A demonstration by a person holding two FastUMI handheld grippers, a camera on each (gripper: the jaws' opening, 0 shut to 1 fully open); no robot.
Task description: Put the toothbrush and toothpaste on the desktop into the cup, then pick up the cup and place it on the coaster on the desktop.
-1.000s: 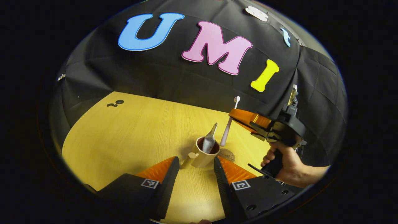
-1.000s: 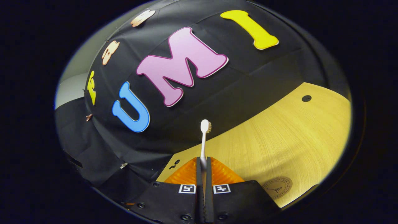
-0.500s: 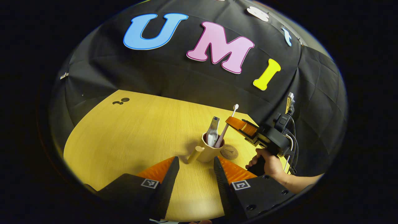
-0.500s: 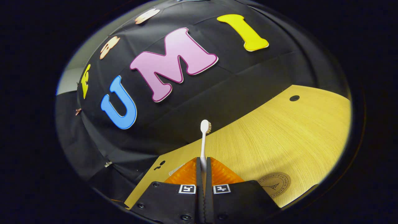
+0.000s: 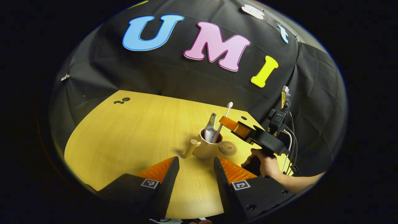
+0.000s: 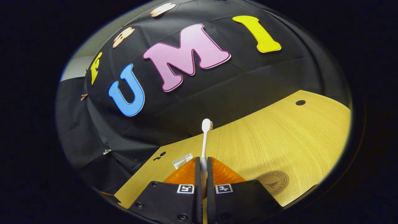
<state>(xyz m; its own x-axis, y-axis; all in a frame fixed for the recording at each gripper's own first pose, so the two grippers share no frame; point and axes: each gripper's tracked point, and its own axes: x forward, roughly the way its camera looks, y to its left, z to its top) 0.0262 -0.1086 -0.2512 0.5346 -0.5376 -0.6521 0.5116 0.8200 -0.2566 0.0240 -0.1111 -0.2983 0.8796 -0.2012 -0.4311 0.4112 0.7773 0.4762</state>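
Right gripper (image 6: 202, 163) pinching brush (image 6: 205, 137), handle down in cup (image 5: 205, 149) beside paste (image 5: 210, 130). Left gripper (image 5: 193, 169) spread, near cup. Cup stiff, probably light, top-heavy (coaster (image 5: 227, 148) adjacent): best taken low by body.

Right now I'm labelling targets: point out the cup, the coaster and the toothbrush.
cup (image 5: 205, 150): left gripper view, on its outer wall.
coaster (image 5: 227, 148): left gripper view, on its printed face.
toothbrush (image 6: 206, 125): right gripper view, on its bristle head.
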